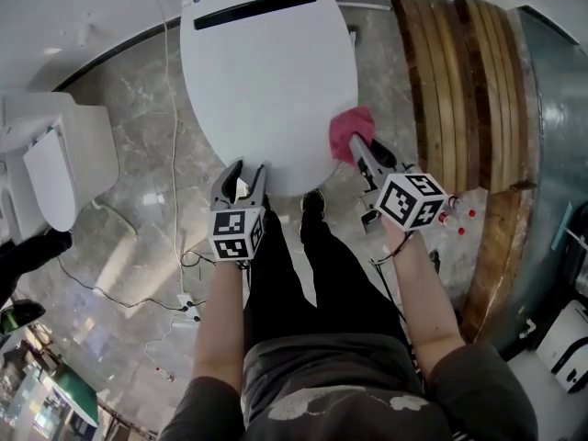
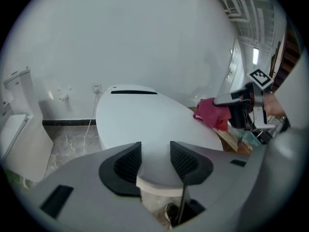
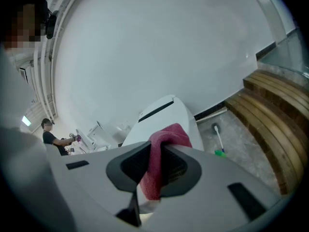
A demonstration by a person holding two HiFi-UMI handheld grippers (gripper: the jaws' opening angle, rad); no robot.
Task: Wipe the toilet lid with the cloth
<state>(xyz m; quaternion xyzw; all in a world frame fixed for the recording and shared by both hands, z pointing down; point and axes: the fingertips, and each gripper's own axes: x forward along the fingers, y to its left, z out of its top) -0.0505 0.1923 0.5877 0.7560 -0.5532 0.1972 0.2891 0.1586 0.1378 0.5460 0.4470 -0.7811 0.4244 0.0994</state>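
At the near right rim of the toilet lid, about its 4 o'clock in the head view, the pink cloth is pinched in the jaws of the right gripper. The right gripper view shows both pads pressed on the fold, with a loose end hanging below. Whether the cloth bears on the lid or rides just above the rim cannot be determined.

The lid is closed, and its long axis runs 12 to 6 o'clock with the hinge end at 12. From the cloth, the bulk of the white surface lies toward 10 to 11 o'clock.

The left gripper stands at the lid's 6 o'clock edge, jaws apart and holding nothing.

Assessment: the right hand is the working hand, and the stroke needs to run up and leftward across the lid.
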